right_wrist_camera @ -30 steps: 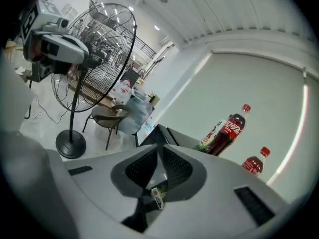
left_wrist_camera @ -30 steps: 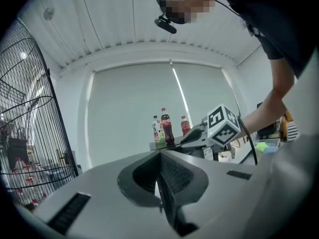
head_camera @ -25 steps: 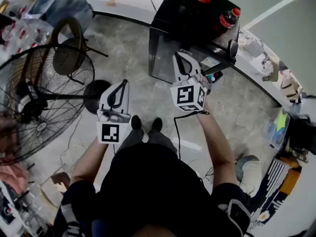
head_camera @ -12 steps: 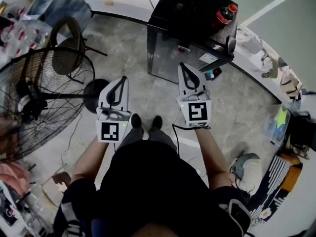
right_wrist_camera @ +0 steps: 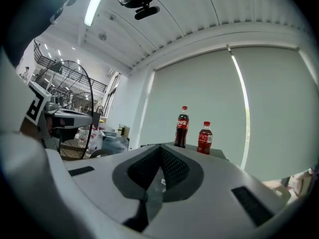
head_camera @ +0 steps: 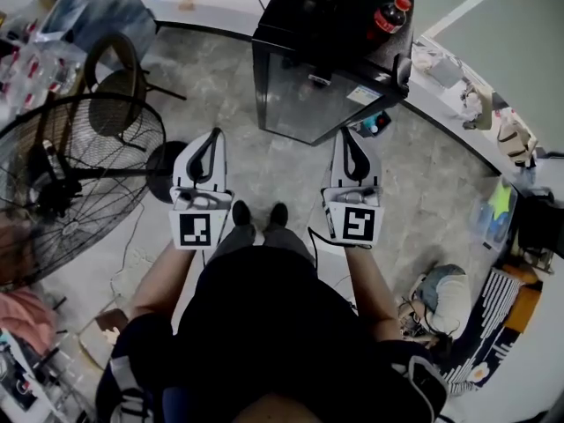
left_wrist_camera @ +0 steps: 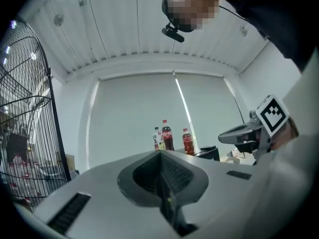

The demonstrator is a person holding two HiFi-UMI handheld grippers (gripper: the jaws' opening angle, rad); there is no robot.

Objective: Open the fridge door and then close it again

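Note:
The small black fridge [head_camera: 328, 25] stands on the floor ahead of me, its glass door [head_camera: 304, 104] facing me and looking flush with the body. Cola bottles [head_camera: 389, 18] stand on its top. They also show as bottles [left_wrist_camera: 166, 135] in the left gripper view and bottles [right_wrist_camera: 182, 127] in the right gripper view. My left gripper [head_camera: 214, 136] is shut and empty, held level to the left of the fridge. My right gripper [head_camera: 350, 133] is shut and empty too, a short way in front of the door's right side, touching nothing. Both jaw pairs meet with nothing between them, at the left gripper [left_wrist_camera: 160, 153] and the right gripper [right_wrist_camera: 160, 148].
A big standing fan [head_camera: 70, 183] is close on my left, with a chair [head_camera: 119, 69] behind it. A curved counter [head_camera: 458, 95] with clutter runs along the right. A cable [head_camera: 317, 245] lies on the floor by my feet.
My right gripper has drawn back from the fridge front toward me and rolled, so its marker cube now faces up. The left gripper has hardly moved.

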